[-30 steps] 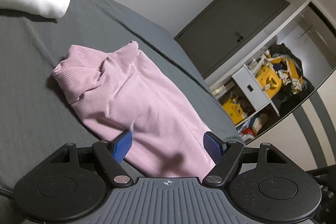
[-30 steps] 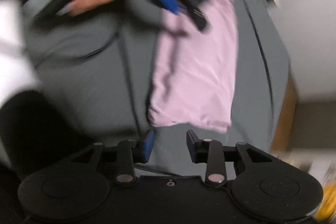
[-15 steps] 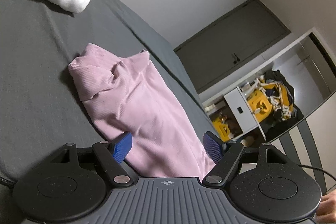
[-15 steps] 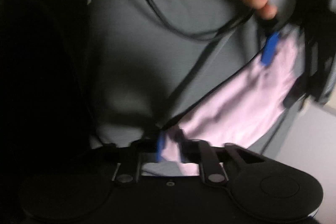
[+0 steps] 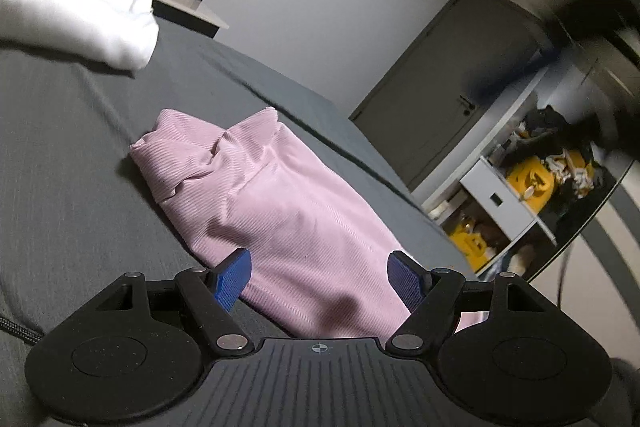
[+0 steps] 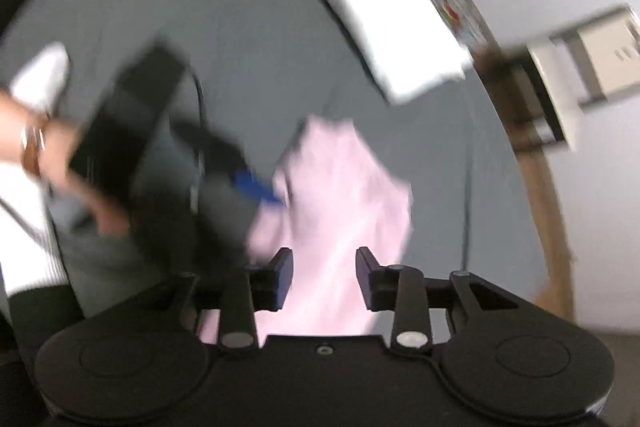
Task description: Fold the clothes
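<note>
Pink garment (image 5: pixel 280 219) — one, on grey bed (image 5: pixel 72 195) — between two wide, empty claws (image 5: pixel 320 277) (image 6: pixel 324 277).

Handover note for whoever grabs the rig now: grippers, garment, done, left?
Left gripper: open, empty, low over the near end of the pink garment.
Right gripper: open, empty, above the same garment; view is blurred.
Garment lies on the grey bed, folded into a long strip, far end bunched.
White pillow sits beyond it.
Left: probably the crosswise fold, then smoothing.
</note>
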`<state>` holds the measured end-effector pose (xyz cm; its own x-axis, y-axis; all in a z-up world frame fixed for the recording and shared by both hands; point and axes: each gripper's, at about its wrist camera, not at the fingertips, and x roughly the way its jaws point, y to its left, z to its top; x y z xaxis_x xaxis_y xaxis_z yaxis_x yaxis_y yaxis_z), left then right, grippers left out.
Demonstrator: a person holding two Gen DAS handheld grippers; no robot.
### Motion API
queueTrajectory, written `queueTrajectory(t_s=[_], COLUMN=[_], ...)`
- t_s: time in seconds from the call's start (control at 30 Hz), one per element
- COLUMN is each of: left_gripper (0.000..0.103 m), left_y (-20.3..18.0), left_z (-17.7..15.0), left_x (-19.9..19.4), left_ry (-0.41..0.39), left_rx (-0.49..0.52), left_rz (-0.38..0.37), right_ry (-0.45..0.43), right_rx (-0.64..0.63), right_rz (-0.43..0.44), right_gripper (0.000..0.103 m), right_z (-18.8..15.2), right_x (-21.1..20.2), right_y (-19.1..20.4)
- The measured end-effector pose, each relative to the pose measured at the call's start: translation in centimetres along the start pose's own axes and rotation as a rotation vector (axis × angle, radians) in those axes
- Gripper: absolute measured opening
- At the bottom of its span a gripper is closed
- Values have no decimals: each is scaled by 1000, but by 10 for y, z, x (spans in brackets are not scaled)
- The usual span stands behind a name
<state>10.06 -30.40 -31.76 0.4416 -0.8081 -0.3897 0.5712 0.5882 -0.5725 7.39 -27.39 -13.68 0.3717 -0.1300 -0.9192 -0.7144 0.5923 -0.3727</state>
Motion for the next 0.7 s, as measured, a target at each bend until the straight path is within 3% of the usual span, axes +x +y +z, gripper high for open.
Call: queueTrajectory(t_s=[0.07, 0.23, 0.43, 0.6, 0.7], left_gripper=[76, 82, 82, 82, 82], left_y=[-5, -17, -23, -25, -26], left_z=[-2, -6, -7, -5, -4], left_x=[0, 0, -4, -7, -8], left_ry=[-2, 1, 0, -4, -4], left_rx=[39, 133, 178, 179, 184], left_rz=[17, 48, 68, 72, 75], right_ry=[-40, 17, 52, 86, 108], right_rx=[-36, -70, -165, -161, -145], right_rz=[44, 128, 142, 166, 185], right_gripper=[55, 43, 41, 30, 8], right_z=[19, 47, 60, 67, 73], right_x=[19, 81, 123, 138, 146], right_y=[-8, -3, -3, -8, -14])
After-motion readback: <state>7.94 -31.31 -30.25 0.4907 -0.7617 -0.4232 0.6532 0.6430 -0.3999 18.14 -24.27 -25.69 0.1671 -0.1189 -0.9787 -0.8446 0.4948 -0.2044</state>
